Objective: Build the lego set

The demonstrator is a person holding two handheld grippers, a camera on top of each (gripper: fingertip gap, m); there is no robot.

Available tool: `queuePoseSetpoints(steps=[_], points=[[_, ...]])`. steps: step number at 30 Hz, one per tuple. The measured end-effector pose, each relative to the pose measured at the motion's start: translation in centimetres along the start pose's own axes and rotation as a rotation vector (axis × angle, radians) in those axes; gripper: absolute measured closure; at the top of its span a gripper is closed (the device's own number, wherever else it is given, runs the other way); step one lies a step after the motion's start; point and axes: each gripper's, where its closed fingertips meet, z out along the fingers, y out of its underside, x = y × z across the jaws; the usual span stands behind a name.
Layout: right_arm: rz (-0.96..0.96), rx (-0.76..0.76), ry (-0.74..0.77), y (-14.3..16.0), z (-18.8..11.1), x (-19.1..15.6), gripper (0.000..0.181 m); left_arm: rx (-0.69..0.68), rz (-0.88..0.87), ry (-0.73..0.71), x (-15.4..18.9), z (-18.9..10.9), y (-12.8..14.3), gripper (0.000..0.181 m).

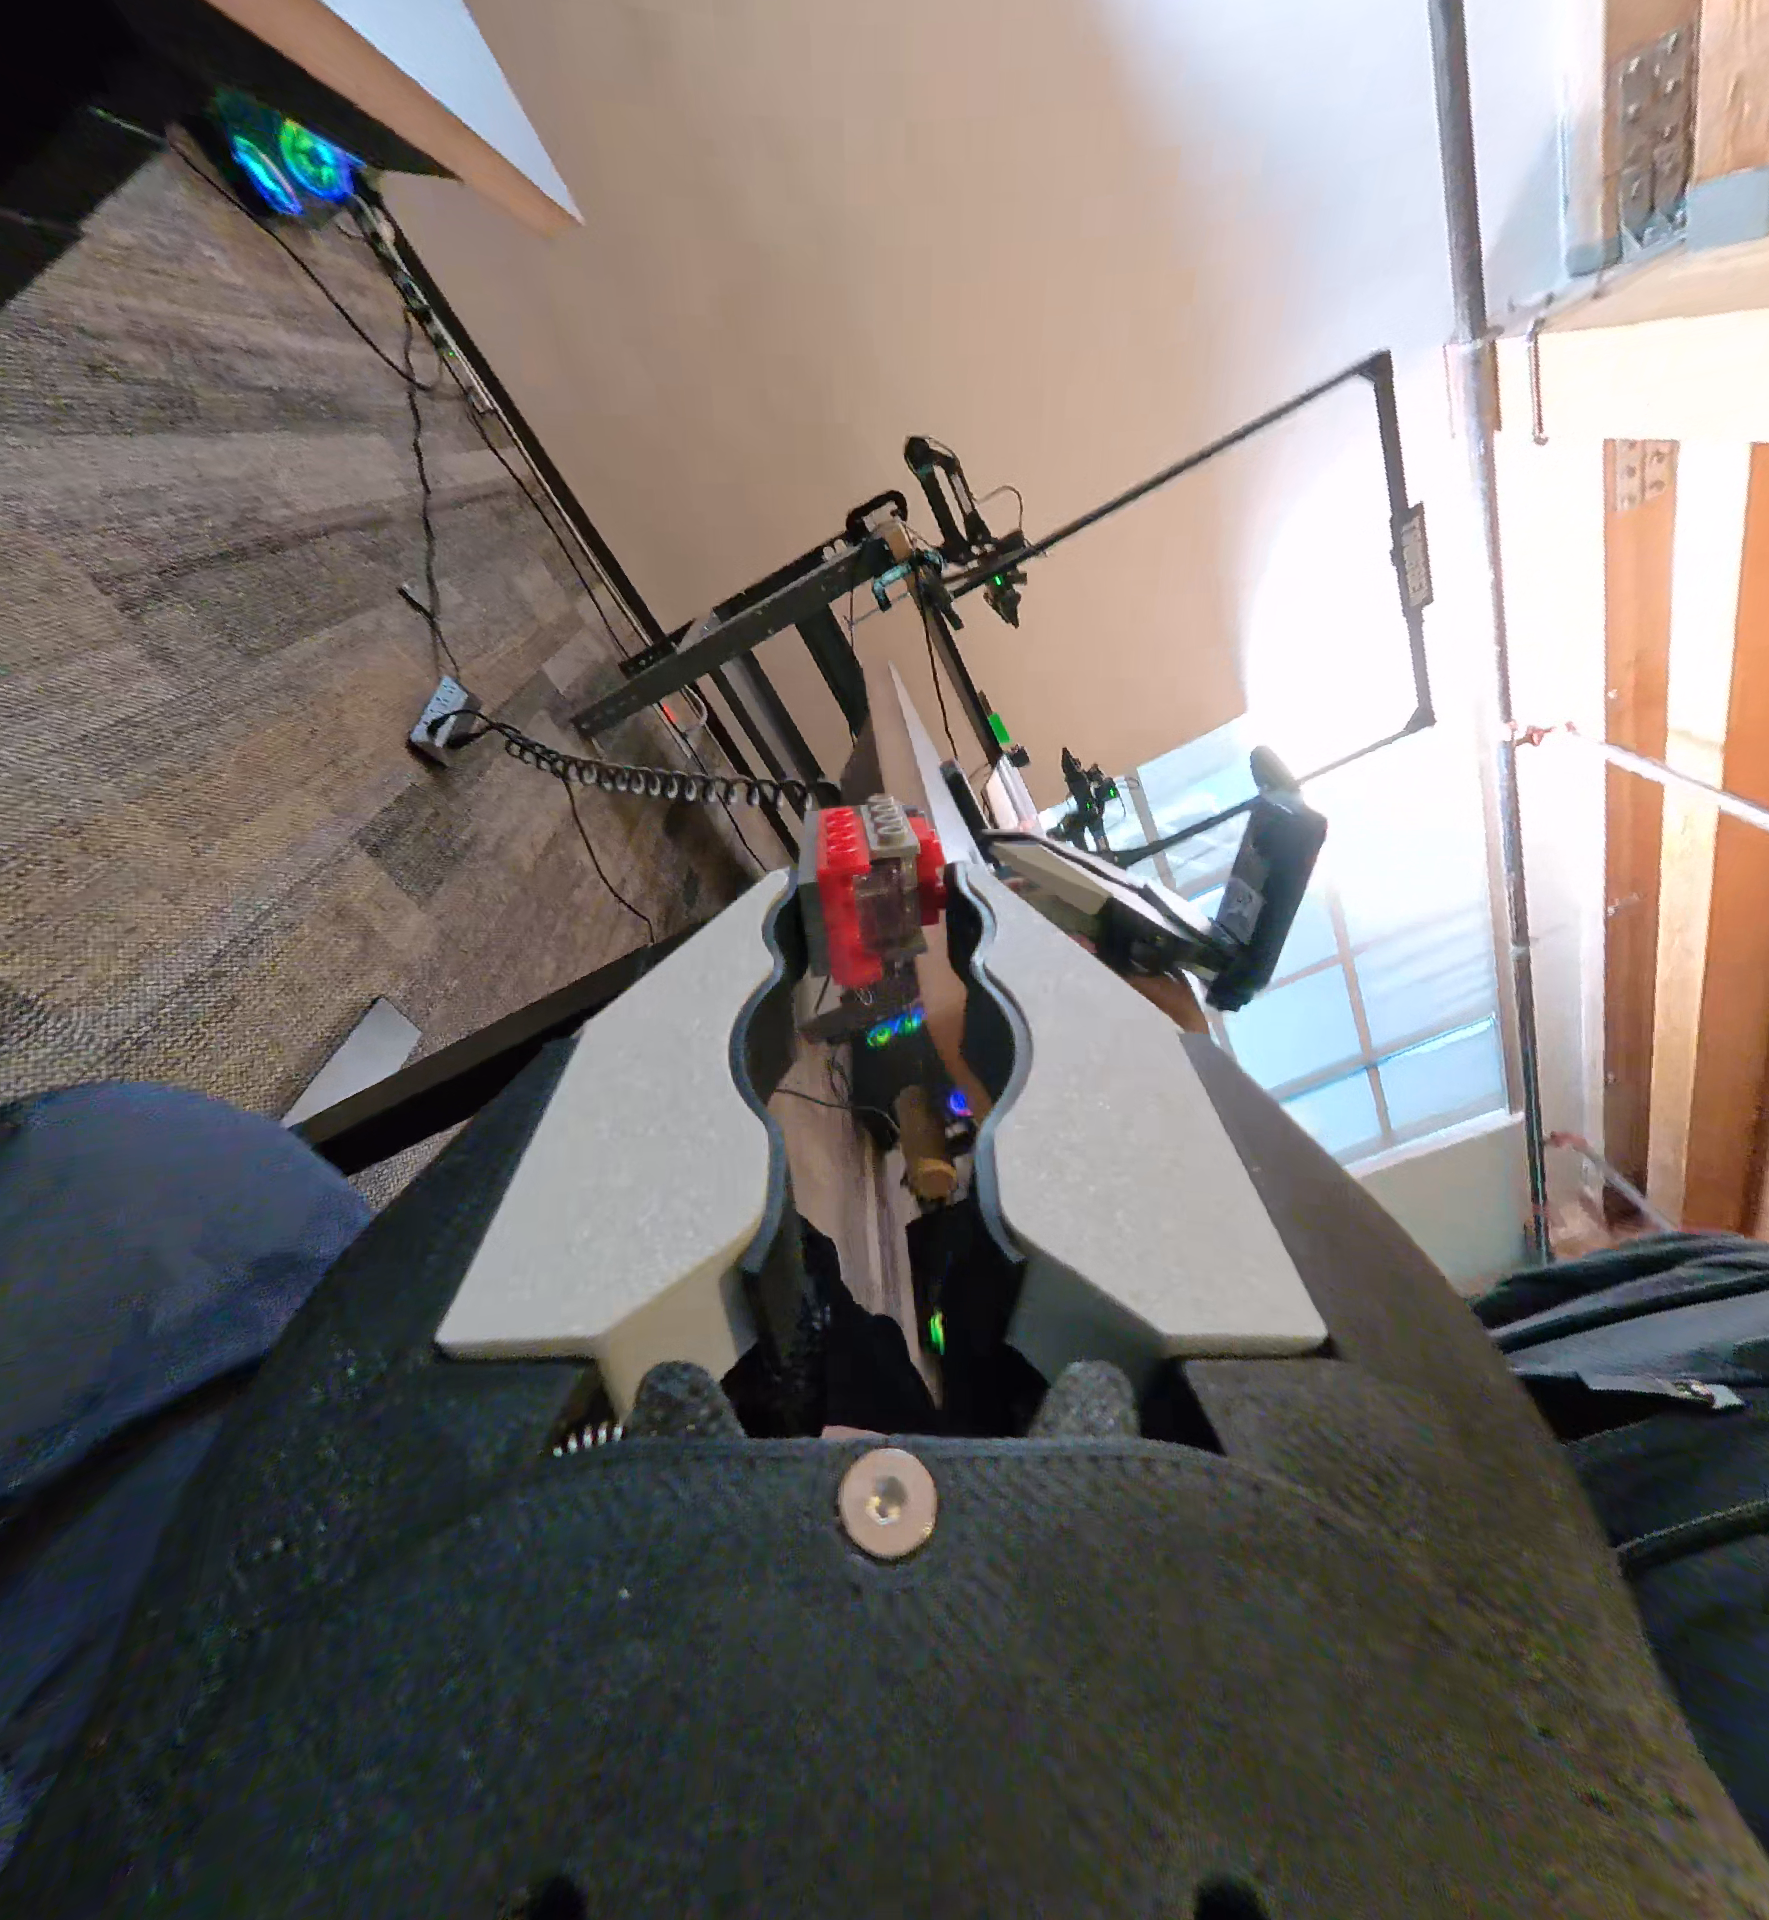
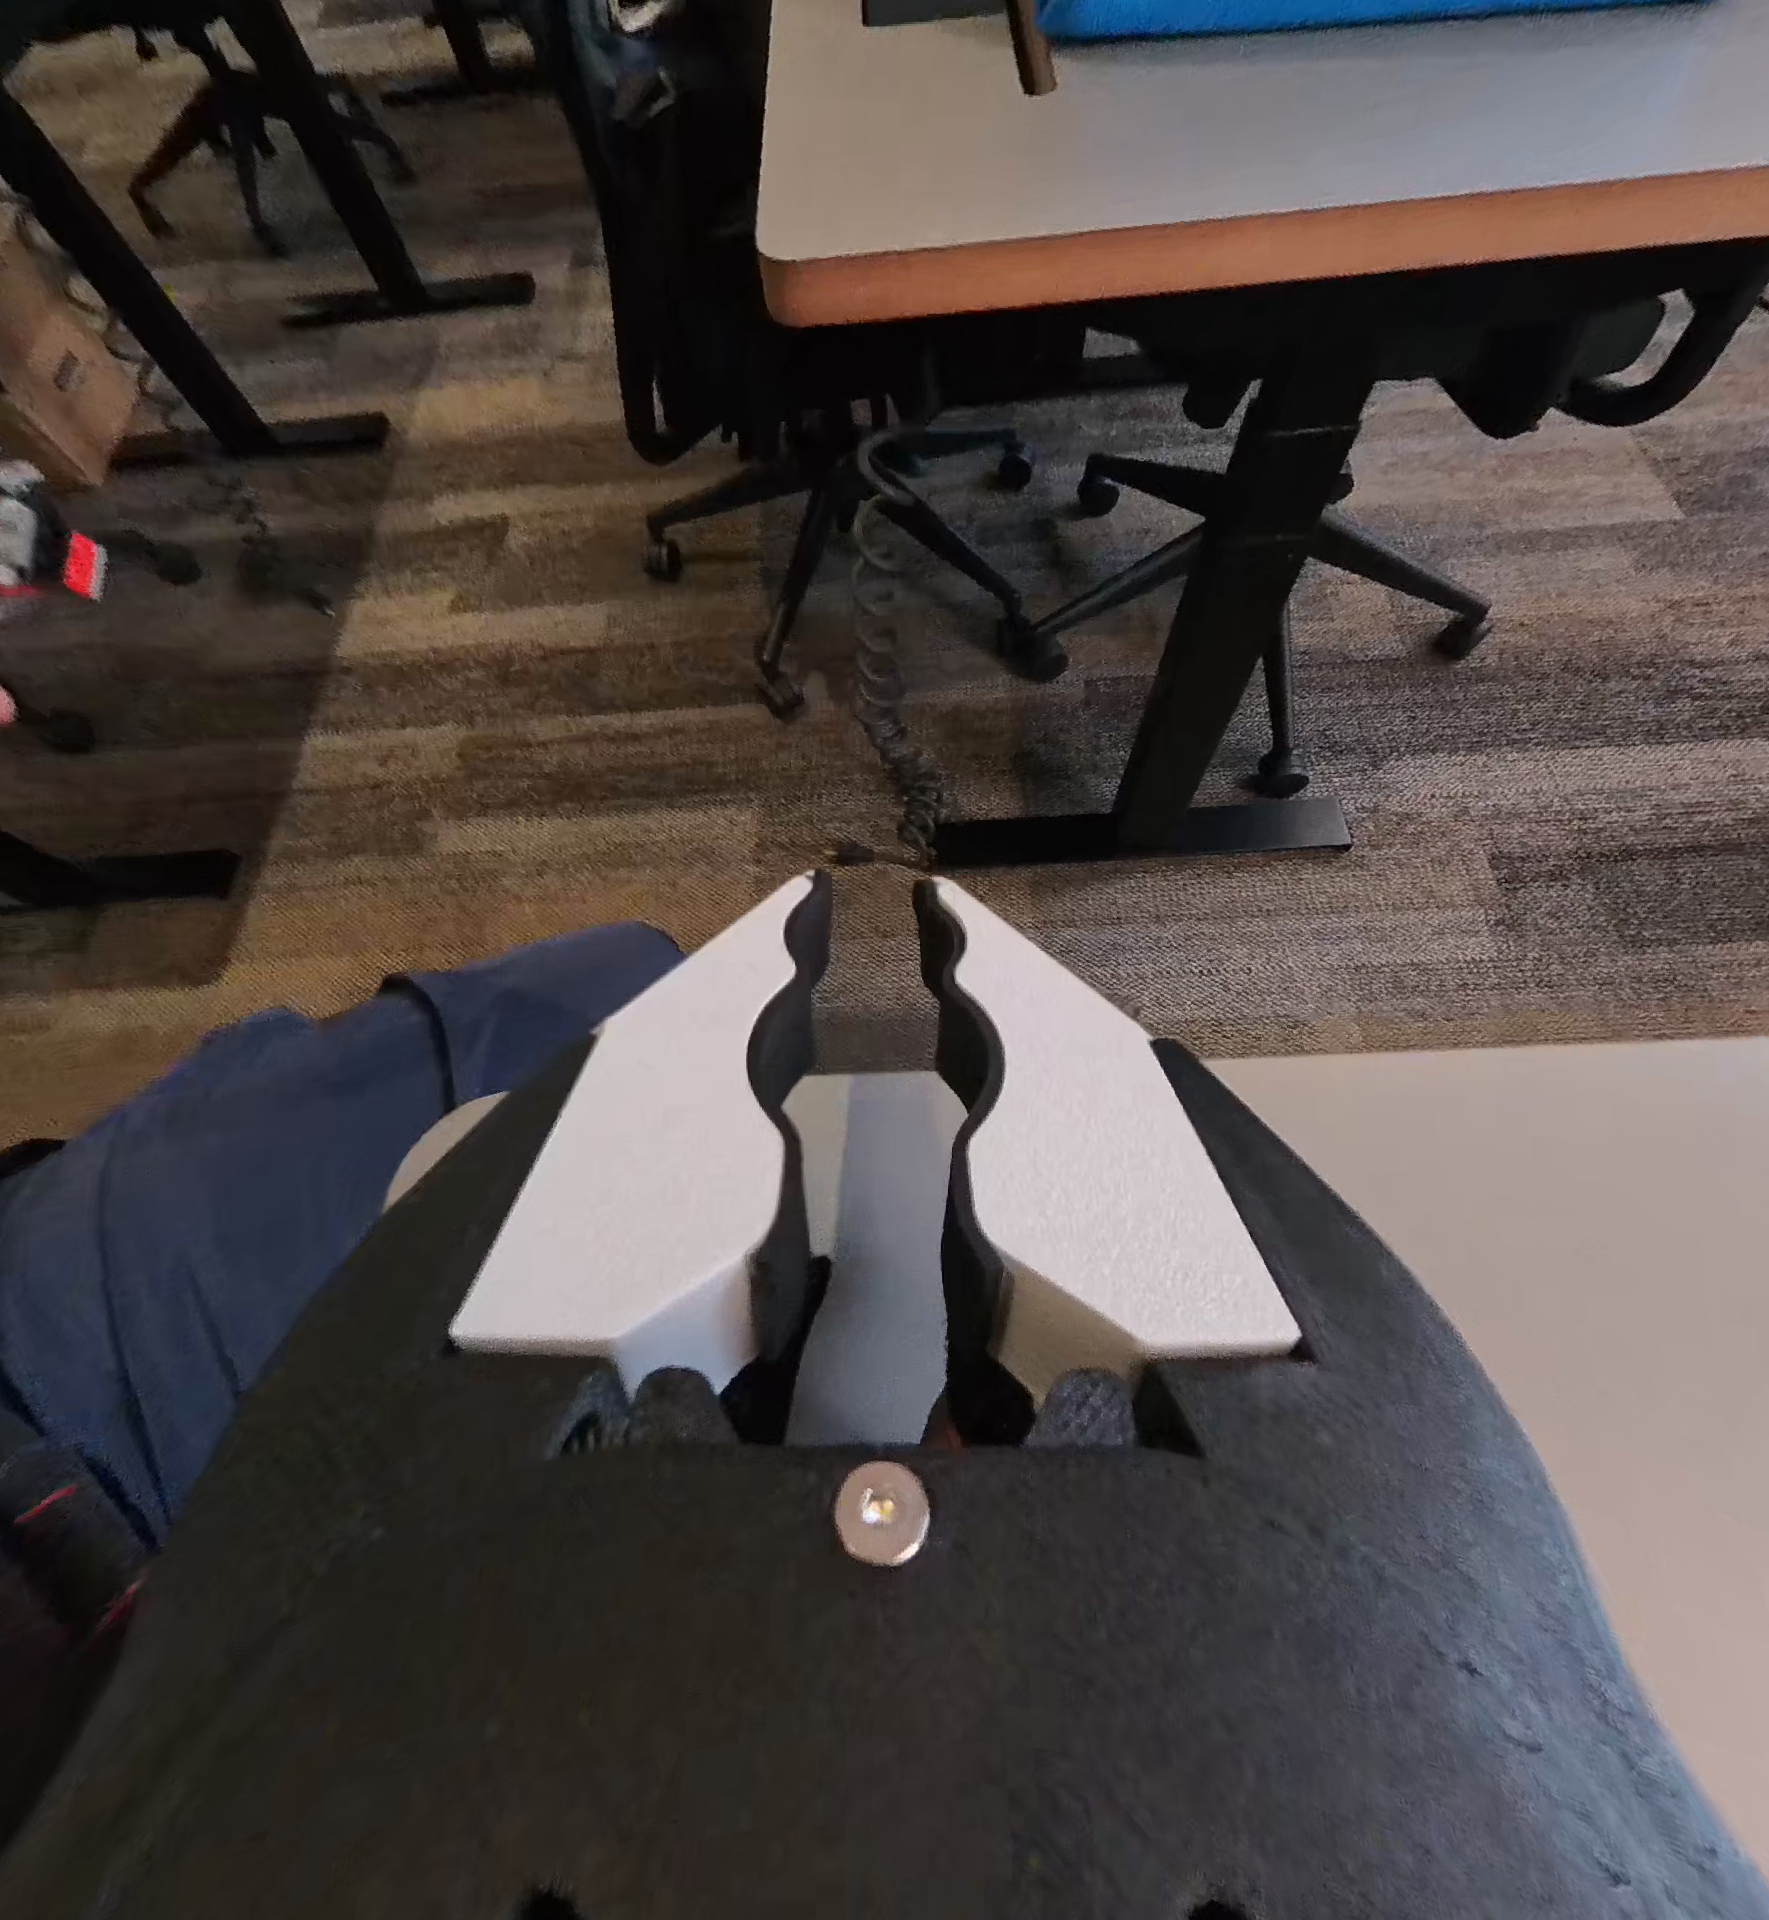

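Left gripper (image 1: 864,894): its two white fingers (image 1: 651,1101) are closed on the lego piece, right at the tips.
Lego piece (image 1: 864,899): a small red and grey block build with a clear part on it. It is up in the air, not on any tabletop. The left wrist view is turned on its side.
Same lego piece from the right wrist view (image 2: 12,551): far left at the edge, red, white and grey, blurry.
Right gripper (image 2: 872,894): its fingers (image 2: 1077,1153) are a little apart with a narrow gap. Nothing is between them.
Tabletop (image 2: 1482,1299): pale and flat, under the right gripper.
Floor (image 2: 547,748): brown and grey carpet.
Other desk (image 2: 1275,239): farther off, with black legs and rolling chairs (image 2: 859,499) under it.
Person: a blue trouser leg (image 2: 267,1143) shows beside the right gripper.
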Motion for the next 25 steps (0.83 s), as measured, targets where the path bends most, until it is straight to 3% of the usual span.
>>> queuePoseSetpoints(steps=[6, 9, 13, 15, 16, 17, 19, 22, 24, 25], points=[[-0.009, -0.012, 0.004, -0.1, 0.4, -0.3, 0.164, 0.169, -0.117, -0.040, -4.1, -4.9, -2.8, 0.156], [0.049, 0.000, -0.077, -1.3, 1.9, -3.0, 0.162, 0.234, -0.149, -0.051, -5.7, -6.3, -5.0, 0.155], [0.095, 0.038, -0.171, -5.2, 7.9, -10.5, 0.159, 0.280, -0.164, -0.072, -8.0, -7.1, -7.9, 0.155], [0.070, 0.122, -0.195, -7.6, 12.5, -14.4, 0.158, 0.295, -0.170, -0.088, -9.3, -8.2, -8.8, 0.155], [0.075, 0.125, -0.205, -7.4, 16.0, -15.9, 0.158, 0.301, -0.175, -0.106, -10.2, -9.2, -9.0, 0.155], [0.074, 0.082, -0.207, -5.7, 20.5, -16.9, 0.157, 0.309, -0.183, -0.129, -11.2, -10.4, -9.0, 0.155], [0.058, -0.048, -0.160, 1.0, 31.7, -16.8, 0.154, 0.345, -0.209, -0.176, -13.2, -13.7, -8.9, 0.155], [-0.015, -0.257, 0.059, 17.5, 48.7, -11.3, 0.154, 0.464, -0.290, -0.236, -15.9, -19.4, -9.5, 0.155], [-0.096, -0.427, 0.021, 30.1, 56.5, -9.4, 0.156, 0.540, -0.312, -0.291, -17.8, -22.4, -10.1, 0.155], [-0.129, -0.529, -0.048, 35.8, 58.9, -9.2, 0.156, 0.566, -0.327, -0.310, -18.7, -23.5, -10.4, 0.155]])
